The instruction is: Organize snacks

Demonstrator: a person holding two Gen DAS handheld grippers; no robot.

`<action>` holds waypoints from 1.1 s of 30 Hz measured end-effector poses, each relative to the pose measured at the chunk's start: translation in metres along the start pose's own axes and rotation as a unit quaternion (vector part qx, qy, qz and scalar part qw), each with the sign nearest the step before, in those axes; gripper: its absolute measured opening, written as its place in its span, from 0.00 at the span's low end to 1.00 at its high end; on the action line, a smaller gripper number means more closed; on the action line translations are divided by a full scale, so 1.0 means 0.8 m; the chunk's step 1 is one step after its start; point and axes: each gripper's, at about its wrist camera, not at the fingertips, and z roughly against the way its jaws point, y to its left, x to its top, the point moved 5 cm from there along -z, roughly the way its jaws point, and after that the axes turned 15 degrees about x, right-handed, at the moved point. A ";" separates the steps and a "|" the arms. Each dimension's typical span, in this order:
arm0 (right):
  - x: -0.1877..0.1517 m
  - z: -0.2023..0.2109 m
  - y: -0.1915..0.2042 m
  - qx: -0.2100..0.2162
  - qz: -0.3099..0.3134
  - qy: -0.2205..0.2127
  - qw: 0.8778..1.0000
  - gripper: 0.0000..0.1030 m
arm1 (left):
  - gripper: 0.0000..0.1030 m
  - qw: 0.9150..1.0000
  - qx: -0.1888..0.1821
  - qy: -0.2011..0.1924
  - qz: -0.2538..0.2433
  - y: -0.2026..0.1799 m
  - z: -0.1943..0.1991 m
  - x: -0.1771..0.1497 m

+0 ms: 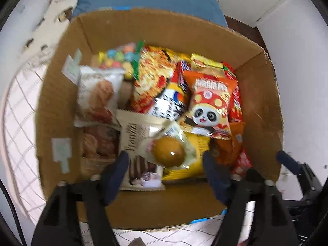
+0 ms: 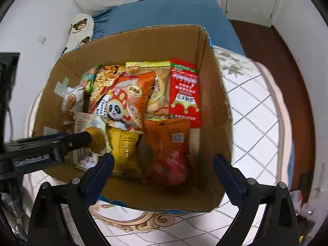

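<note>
A cardboard box [image 1: 55, 106] holds several snack packs, among them an orange panda bag [image 1: 209, 106], a noodle pack [image 1: 155, 75] and a bread pack [image 1: 96, 98]. My left gripper [image 1: 166, 160] is open inside the box, its fingers [image 1: 116, 174] on either side of a clear pouch with a brown egg [image 1: 169, 152]. In the right wrist view the box [image 2: 215, 106] shows the panda bag [image 2: 127, 100], a red pack [image 2: 184, 94] and an orange pack [image 2: 166, 143]. My right gripper [image 2: 164, 164] is open and empty at the box's near edge. The left gripper's finger [image 2: 67, 141] reaches the egg pouch [image 2: 97, 139].
The box stands on a white quilted mat [image 2: 252, 110] with a grid pattern. A blue cloth [image 2: 164, 10] lies behind the box. A bear-print cushion [image 2: 80, 28] lies at the back left. Brown floor [image 2: 266, 47] shows at the right.
</note>
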 end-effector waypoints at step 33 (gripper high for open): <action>-0.043 0.130 0.054 -0.031 0.035 -0.117 0.992 0.98 | 0.92 0.982 0.055 -0.174 0.046 0.063 0.132 -0.072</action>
